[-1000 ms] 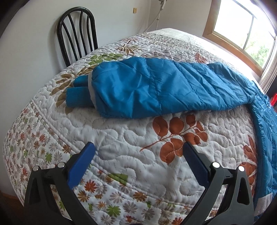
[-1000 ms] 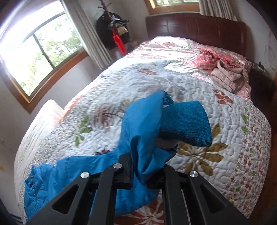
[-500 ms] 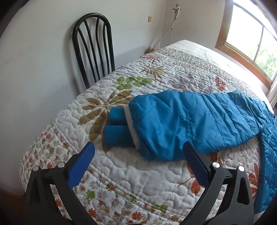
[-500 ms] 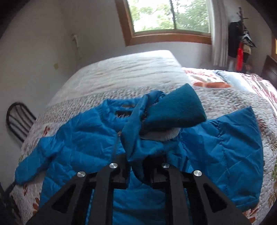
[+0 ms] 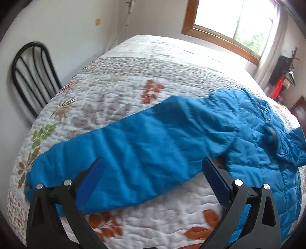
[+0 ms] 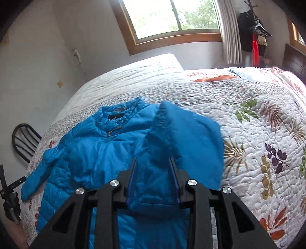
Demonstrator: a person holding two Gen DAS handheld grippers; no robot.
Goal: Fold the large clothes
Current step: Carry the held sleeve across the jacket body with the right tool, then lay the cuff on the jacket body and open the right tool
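The blue padded jacket [image 6: 99, 153] lies spread on the quilted bed [image 6: 258, 118], front up, collar toward the window [image 6: 172, 17]. Judging by its puffy stitched panels and shiny shell, it is light, soft and springy, and probably slippery: a fold will tend to puff open or slide, so each one wants pressing flat. The best places to take hold look like the firmer edges, such as a cuff, the hem or a seam, rather than the middle of a panel, where the smooth cloth could slip from the pads.

The right tongs [image 6: 153, 178] are opening, with the folded-over right sleeve [image 6: 183, 138] between the pads but no longer pinched; the sleeve lies across the chest. The left tongs [image 5: 153, 182] are spread wide and empty, hovering over the other sleeve [image 5: 124, 159], which lies stretched straight out toward the bed's edge.

The right wrist view shows the whole jacket, its collar and zip, and the folded sleeve; the left sleeve appears there only small, at the far side near the black chair [image 6: 24, 141]. The left wrist view shows that sleeve close and at full length, though blurred, but its cuff end sits half hidden behind the tongs' frame.
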